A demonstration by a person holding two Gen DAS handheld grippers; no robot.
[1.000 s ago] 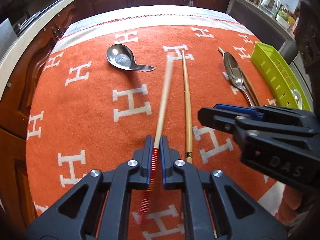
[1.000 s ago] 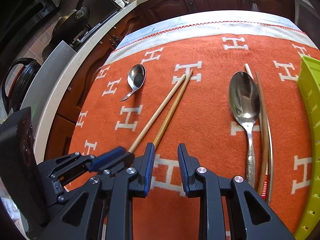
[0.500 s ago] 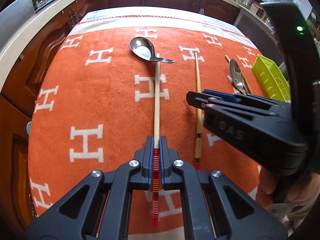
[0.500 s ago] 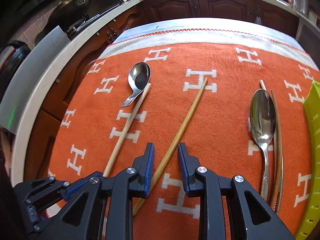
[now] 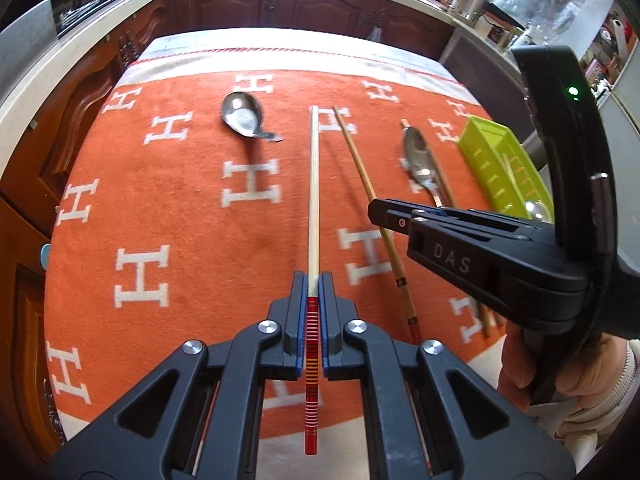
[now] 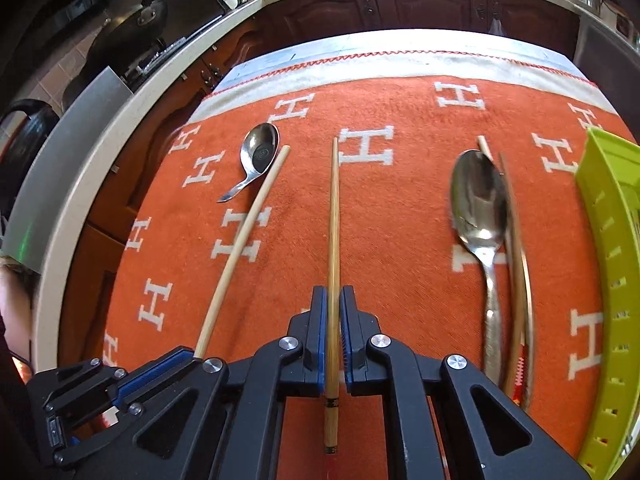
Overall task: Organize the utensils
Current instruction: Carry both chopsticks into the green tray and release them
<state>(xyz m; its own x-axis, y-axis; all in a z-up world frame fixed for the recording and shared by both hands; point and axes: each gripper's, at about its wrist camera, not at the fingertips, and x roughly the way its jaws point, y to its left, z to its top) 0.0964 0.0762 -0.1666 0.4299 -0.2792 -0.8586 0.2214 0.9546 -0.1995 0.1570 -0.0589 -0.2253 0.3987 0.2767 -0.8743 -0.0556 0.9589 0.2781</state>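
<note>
Taking the green tray point(image 6: 612, 240) at the right edge of the orange cloth point(image 6: 400, 216) as the landmark, the scene is read from left to right. Farthest from the tray, a short-handled spoon point(image 6: 258, 154) lies on the cloth. Next, a pale chopstick point(image 5: 313, 200) is clamped near its red-striped end by the left gripper point(image 5: 313, 300), whose jaws are closed on it; its tip is pointed away toward the far side of the table. Nearer the tray, a darker chopstick point(image 6: 333, 232) is held between the blue pads of the right gripper point(image 6: 333, 320); its jaws have just been closing, and the stick is now pinched between them. Just beside the tray, a long spoon point(image 6: 480, 216) is seen lying against two more chopsticks point(image 6: 518, 264).

The step in hand is judged to be the carrying of both held sticks to the tray. For this to be done well, both grips should be kept firm, the sticks should be lifted clear of the cloth before being swung across, and the long spoon should be passed over rather than brushed. The sticks are best aligned with the tray's length before release.
</note>
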